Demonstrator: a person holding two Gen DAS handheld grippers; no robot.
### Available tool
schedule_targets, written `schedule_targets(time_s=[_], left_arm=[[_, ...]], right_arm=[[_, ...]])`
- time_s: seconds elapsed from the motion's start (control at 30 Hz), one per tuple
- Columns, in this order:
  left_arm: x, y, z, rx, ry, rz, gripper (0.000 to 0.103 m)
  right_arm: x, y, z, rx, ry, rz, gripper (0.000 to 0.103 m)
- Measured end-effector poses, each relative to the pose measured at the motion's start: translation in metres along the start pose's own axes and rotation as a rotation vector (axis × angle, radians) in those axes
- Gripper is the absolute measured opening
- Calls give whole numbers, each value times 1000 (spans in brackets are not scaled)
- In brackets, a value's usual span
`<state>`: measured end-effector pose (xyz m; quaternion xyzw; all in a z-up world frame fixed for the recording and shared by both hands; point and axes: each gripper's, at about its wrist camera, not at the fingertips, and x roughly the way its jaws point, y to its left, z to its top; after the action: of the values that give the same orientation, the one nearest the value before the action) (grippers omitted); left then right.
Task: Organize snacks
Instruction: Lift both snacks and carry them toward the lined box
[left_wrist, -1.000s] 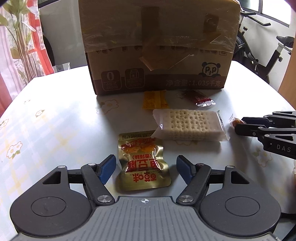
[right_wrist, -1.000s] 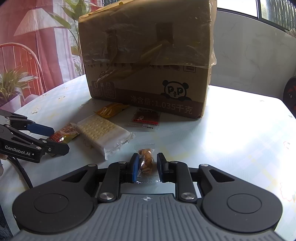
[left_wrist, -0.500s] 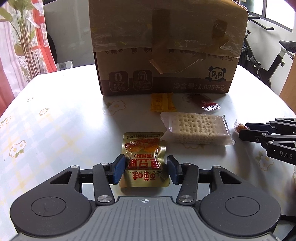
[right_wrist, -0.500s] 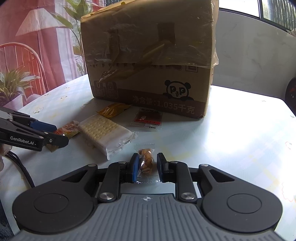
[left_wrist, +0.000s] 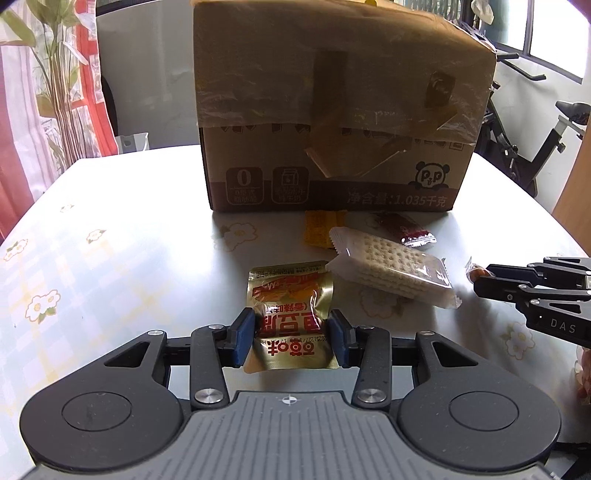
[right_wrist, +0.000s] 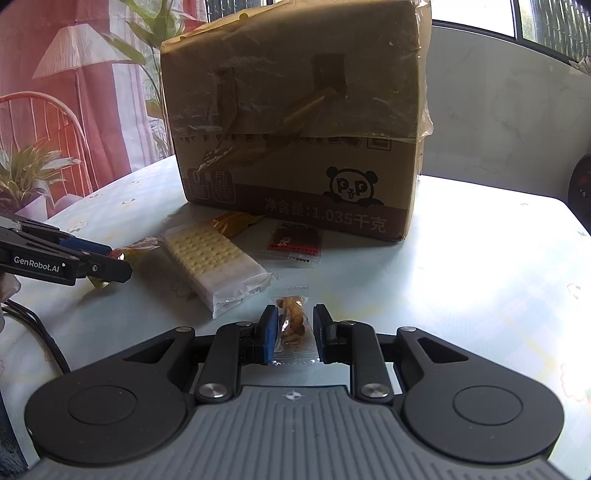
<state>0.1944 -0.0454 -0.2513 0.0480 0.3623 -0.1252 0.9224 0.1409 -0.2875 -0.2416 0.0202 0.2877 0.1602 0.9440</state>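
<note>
Grippers first: your left gripper (left_wrist: 291, 338) is clamped on the gold snack pouch (left_wrist: 290, 314), blue pads (left_wrist: 243, 334) pressing both its sides, foil crumpled btwn them. Pouch's far end points toward the box, near end sits just above the gripper body. Your right gripper (right_wrist: 294, 334) is closed on the small clear nut packet (right_wrist: 291, 323), pads touching the wrapper on both sides; can't tell whether it's off the table.

Just right of the gold pouch lies the cracker pack (left_wrist: 391, 271), long, in clear wrap, its corner touching the pouch's far right edge. Behind it, near the box: yellow sachet (left_wrist: 321, 230), partly under the cracker pack's end, and dark red packet (left_wrist: 404, 229) beside it. All sit on the table (left_wrist: 129, 266), floral cloth w/ pale checks.

Cardboard box (left_wrist: 340, 118) stands at the far side, taped, panda logo low on its front. Exercise bike (left_wrist: 535, 129) behind at right. Red chair (right_wrist: 48, 122) and potted plant (right_wrist: 26, 177) show left in right wrist view.
</note>
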Motion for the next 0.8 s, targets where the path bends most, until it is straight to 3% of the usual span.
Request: schedule_targets(time_s=[0.23,0.53,0.63,0.8], left_arm=[[-13,12,9,-27,-50,24,46],[-35,26,41,2,-180,31,46],[-43,28,64,28,-240,22,46],[-61,24,122,68,-382,-12,46]], right_arm=[[-12,-11,-2,68,-67,-12,23],[-13,-13,4,96,-49,-32,23],[-19,-16,17,108,-72,-35,23],[-41,-18,74,66,-219,-32,23]])
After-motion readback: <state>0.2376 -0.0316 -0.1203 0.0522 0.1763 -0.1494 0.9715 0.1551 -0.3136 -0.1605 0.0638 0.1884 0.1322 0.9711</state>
